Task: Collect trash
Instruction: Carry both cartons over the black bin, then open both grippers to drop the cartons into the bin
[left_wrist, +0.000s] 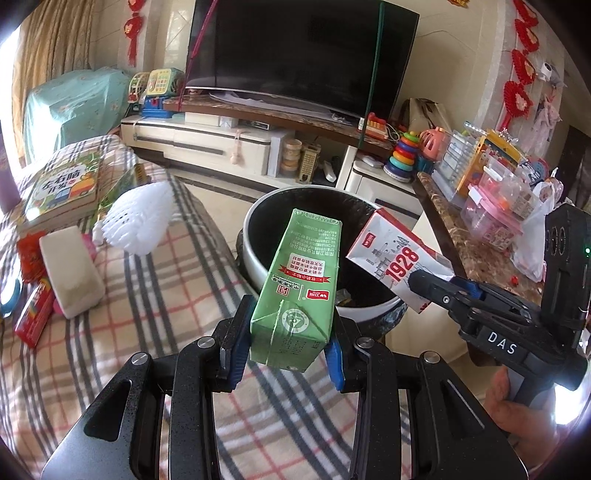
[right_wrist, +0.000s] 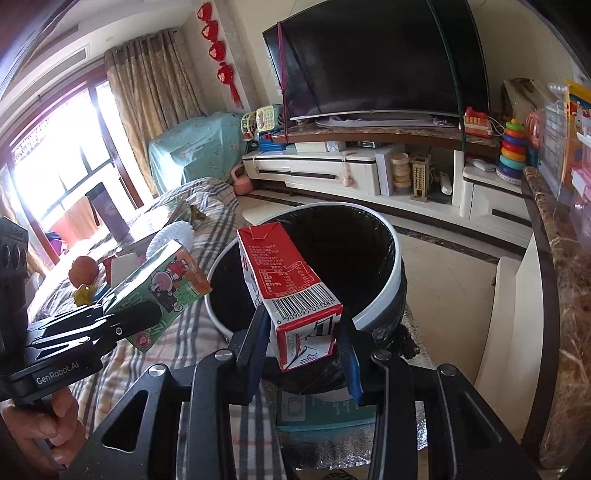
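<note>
My left gripper (left_wrist: 284, 354) is shut on a green drink carton (left_wrist: 299, 291) and holds it over the near rim of a round white trash bin (left_wrist: 255, 266) lined with a black bag. My right gripper (right_wrist: 306, 354) is shut on a red-and-white "1928" carton (right_wrist: 291, 288) and holds it above the same bin (right_wrist: 388, 295). The right gripper (left_wrist: 439, 291) with its carton (left_wrist: 399, 258) also shows in the left wrist view, over the bin's right rim. The left gripper (right_wrist: 118, 321) with the green carton (right_wrist: 166, 288) shows at the left of the right wrist view.
A plaid blanket (left_wrist: 147, 314) covers the surface on the left, with a white foam net (left_wrist: 140, 221), a white block (left_wrist: 70, 273), a book (left_wrist: 66, 188) and a red box (left_wrist: 33, 314). A marble-topped counter (left_wrist: 480, 258) with toys and containers stands on the right. A TV stand (right_wrist: 351, 170) is behind.
</note>
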